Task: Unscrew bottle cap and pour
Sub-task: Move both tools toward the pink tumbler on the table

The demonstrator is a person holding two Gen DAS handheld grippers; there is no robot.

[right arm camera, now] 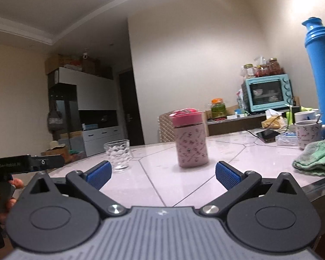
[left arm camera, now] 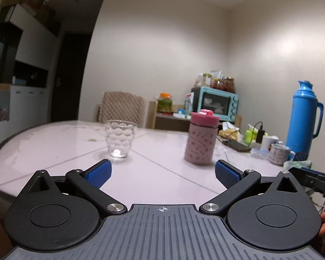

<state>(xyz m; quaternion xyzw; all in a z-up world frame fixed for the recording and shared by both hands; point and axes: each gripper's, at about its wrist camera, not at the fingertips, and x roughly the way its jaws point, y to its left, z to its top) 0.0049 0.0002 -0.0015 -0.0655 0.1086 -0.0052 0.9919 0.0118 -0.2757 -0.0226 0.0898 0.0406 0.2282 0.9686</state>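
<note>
Right wrist view, item one: my right claw (right arm camera: 163, 174), spread wide and empty, left claw (left arm camera: 163, 173) likewise; beyond, on the counter (right arm camera: 227, 158), pink bottle (right arm camera: 191, 145) upright, cap (right arm camera: 187, 118) on—I'd approach level, centred on it.

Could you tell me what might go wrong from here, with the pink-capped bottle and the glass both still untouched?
1. The glass is light and close to the pink bottle; an open gripper sweeping toward the bottle could knock it over.
2. The pink cap is wide and smooth, so the pads may slip when twisting.
3. A phone lies on the table nearby; spilled liquid might reach it.
</note>
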